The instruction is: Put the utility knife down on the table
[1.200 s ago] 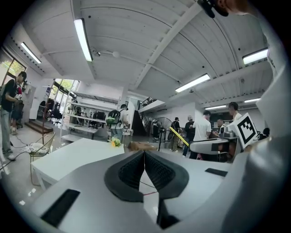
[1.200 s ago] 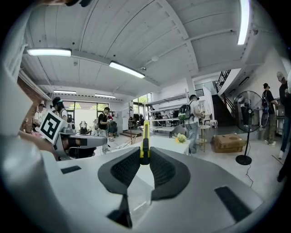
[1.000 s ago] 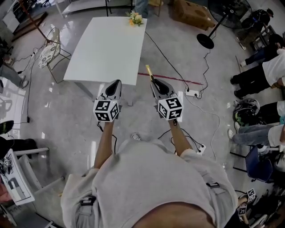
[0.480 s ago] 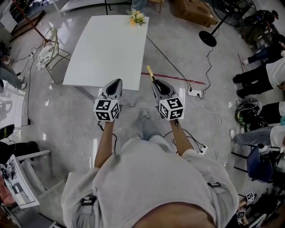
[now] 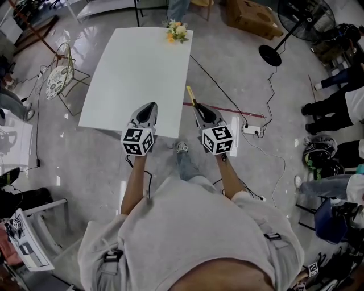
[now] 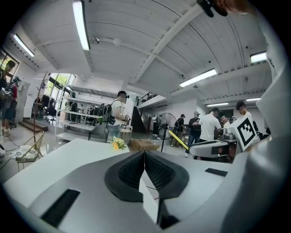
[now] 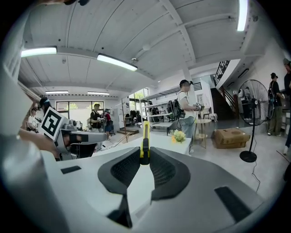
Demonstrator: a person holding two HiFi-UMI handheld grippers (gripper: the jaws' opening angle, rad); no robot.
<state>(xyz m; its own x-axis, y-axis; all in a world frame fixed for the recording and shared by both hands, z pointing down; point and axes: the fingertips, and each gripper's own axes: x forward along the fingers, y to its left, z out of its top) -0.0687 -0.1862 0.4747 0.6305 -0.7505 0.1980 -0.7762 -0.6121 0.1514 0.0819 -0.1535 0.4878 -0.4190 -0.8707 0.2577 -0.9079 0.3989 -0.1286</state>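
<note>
A yellow utility knife sticks out forward from my right gripper, which is shut on its handle; the right gripper view shows the knife upright between the pads. This gripper hangs in the air just off the near right corner of the white table. My left gripper is shut with nothing in it, its tip over the table's near edge. In the left gripper view the jaws meet, and the knife shows to the right.
A small bunch of flowers stands at the table's far edge. A wire chair is left of the table. A fan on a stand, a cardboard box, cables and a power strip lie to the right, where several people stand.
The person has walked forward, so both grippers have come up to the table's near edge. The knife stays held in the right gripper.
</note>
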